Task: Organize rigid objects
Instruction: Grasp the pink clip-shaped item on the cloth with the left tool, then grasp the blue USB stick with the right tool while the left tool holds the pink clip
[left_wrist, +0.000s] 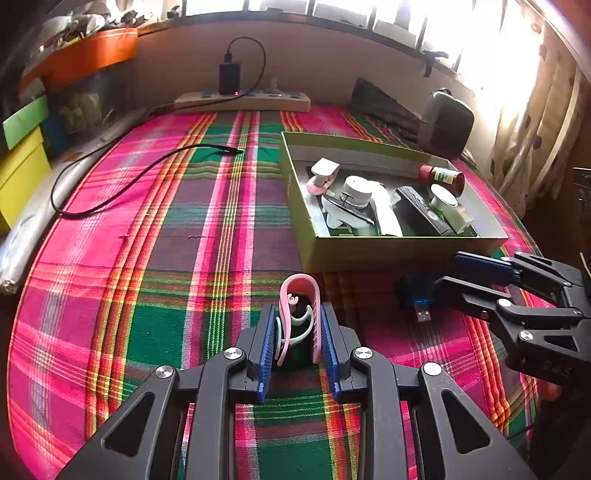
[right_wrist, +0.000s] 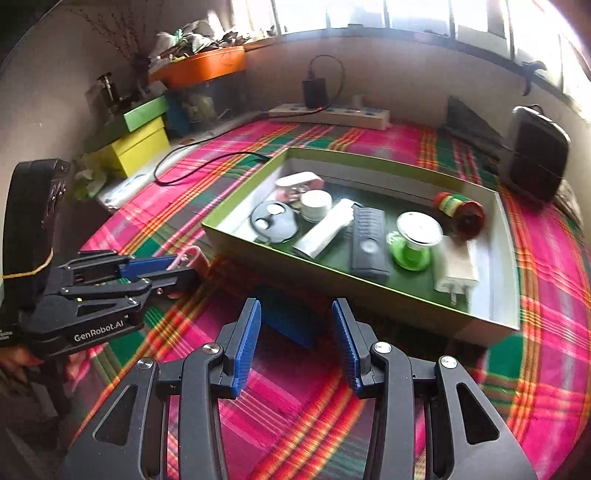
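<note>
My left gripper (left_wrist: 298, 332) is shut on a pink hair clip (left_wrist: 300, 295), held just above the plaid cloth, in front of the green box (left_wrist: 369, 254). In the right wrist view the left gripper (right_wrist: 177, 271) shows at the left with the pink clip (right_wrist: 192, 256) at its tips. My right gripper (right_wrist: 295, 332) is open over a blue USB adapter (right_wrist: 288, 317) lying on the cloth by the box's near wall (right_wrist: 332, 284). In the left wrist view the right gripper (left_wrist: 448, 273) stands above that adapter (left_wrist: 415, 299).
The box holds a remote (right_wrist: 367, 240), a spice jar (right_wrist: 461, 208), a white charger (right_wrist: 456, 269), a green-based lid (right_wrist: 415, 240), a white tube and other items. A black cable (left_wrist: 129, 181) lies on the cloth. A power strip (left_wrist: 243, 99) and stacked boxes (right_wrist: 140, 144) sit behind.
</note>
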